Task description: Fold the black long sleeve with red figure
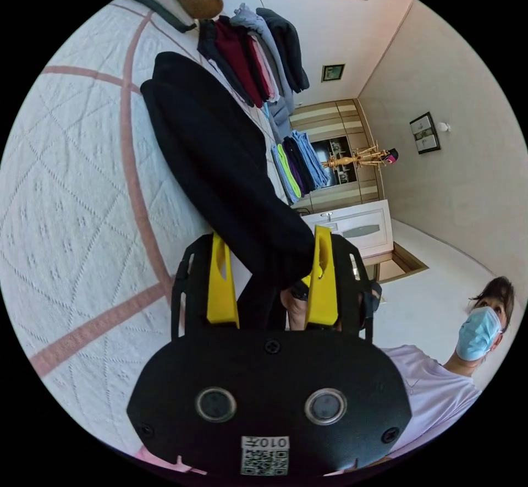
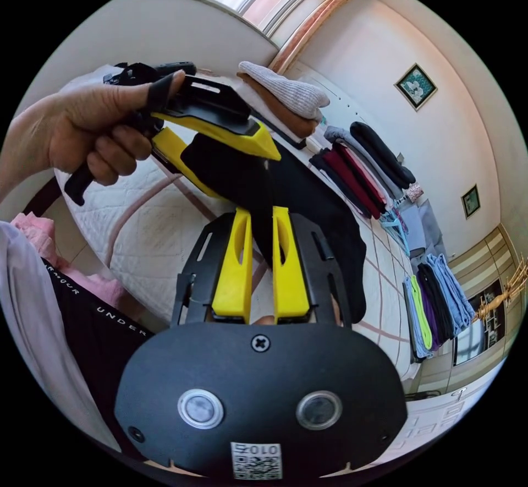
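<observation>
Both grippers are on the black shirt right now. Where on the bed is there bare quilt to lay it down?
Bare white quilt lies beside the black long sleeve, across the pink stripes on the side away from the clothes. It is crowded along the far edge: a row of folded clothes, the blue and green stack, and the knit pile at the end.

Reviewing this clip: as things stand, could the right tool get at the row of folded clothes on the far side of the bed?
Probably not yet. The right tool looks shut on the black long sleeve, which the left tool also holds, so it is occupied. The folded clothes lie beyond the garment across the bed.
</observation>
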### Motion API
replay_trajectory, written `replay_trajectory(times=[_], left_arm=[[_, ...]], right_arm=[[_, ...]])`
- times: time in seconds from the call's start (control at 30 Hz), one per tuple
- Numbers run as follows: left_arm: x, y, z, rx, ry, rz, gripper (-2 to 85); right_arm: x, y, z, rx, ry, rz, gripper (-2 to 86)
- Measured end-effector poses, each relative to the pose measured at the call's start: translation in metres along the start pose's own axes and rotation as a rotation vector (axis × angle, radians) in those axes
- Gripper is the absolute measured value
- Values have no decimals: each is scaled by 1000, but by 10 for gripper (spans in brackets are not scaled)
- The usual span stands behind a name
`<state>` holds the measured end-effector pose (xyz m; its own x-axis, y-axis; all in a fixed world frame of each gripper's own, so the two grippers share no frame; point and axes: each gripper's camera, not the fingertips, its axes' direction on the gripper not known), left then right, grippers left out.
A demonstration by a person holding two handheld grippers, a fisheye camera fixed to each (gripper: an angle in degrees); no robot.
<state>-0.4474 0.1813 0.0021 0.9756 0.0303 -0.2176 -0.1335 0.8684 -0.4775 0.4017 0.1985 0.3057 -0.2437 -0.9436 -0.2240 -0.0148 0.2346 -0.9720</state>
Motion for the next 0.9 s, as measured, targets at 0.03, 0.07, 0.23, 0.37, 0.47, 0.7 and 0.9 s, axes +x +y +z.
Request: replay_trajectory(times=[0.03,0.07,0.23,0.37,0.47,0.7,0.9], left_arm=[[-1,-1,-1,10,-11,6,220],[-1,-2,-1,12,-20,11,218],[-4,-11,-1,-42,-95,37,185],[-6,-17,-4,-28,-85,59,161],[-2,-24,-10,-27,-80,87,145],[-14,-30,-36,7,26,99,127],[-20,-25,-50,16,36,89,126]], right_arm=[[8,0,-1,-3,-1,-3,69],[16,1,-3,-5,0,-10,70],[52,6,-9,-22,-1,-31,74],[106,21,-31,-12,-44,62,79],[185,54,-47,-2,-357,380,100],[332,185,-3,190,-1112,1101,142],[396,208,21,253,-1208,1292,159]])
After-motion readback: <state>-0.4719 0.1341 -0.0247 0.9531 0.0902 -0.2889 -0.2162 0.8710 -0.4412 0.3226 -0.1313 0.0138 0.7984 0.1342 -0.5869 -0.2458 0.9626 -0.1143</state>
